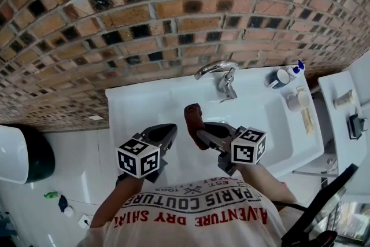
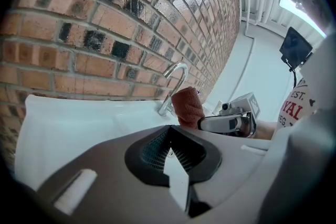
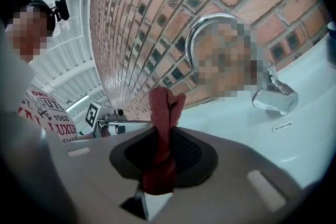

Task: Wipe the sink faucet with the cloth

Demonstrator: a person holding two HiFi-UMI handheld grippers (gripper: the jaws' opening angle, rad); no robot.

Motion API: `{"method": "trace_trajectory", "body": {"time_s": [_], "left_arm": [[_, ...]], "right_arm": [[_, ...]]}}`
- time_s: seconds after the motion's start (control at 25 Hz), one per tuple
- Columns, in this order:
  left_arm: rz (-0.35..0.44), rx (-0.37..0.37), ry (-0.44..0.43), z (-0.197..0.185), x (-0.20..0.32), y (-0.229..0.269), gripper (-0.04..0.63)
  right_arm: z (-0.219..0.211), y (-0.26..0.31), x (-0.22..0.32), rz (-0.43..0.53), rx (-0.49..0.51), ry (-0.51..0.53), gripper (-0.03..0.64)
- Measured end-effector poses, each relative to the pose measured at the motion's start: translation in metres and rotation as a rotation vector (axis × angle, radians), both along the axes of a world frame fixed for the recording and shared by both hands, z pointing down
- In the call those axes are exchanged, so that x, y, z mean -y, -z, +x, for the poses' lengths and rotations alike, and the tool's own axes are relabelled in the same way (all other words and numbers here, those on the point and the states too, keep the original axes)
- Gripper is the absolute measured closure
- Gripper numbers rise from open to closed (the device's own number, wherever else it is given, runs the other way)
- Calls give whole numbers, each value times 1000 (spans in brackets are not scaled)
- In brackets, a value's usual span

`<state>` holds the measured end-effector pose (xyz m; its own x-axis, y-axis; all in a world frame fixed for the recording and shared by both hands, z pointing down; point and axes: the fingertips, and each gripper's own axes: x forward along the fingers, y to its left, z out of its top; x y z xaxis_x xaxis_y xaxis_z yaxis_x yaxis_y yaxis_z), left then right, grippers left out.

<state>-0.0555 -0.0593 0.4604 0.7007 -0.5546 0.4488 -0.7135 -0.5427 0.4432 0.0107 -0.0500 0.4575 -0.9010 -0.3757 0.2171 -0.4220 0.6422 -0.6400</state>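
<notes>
Partly blurred-over faucet (image 3: 274, 96) — red cloth (image 3: 163, 112) in right tongs (image 1: 202, 131) — left tongs (image 2: 170, 150) together, empty

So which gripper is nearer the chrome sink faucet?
Right. The right gripper, clamping the reddish-brown cloth, sits in front of the chrome faucet; the left gripper hangs farther left.

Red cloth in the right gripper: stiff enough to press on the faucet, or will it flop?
Probably soft but not limp: the cloth stands bunched upright above the right gripper. Likely light and compressible, so it should mould round the faucet. Its nap looks grippy; slipping seems unlikely.
</notes>
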Motion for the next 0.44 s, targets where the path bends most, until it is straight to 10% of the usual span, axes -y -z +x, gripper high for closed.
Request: {"method": "trace_trajectory", "body": {"time_s": [0.44], "left_arm": [[-5, -5, -1, 2, 4, -3, 591]], "right_arm": [[-1, -4, 5, -3, -11, 5, 545]]}}
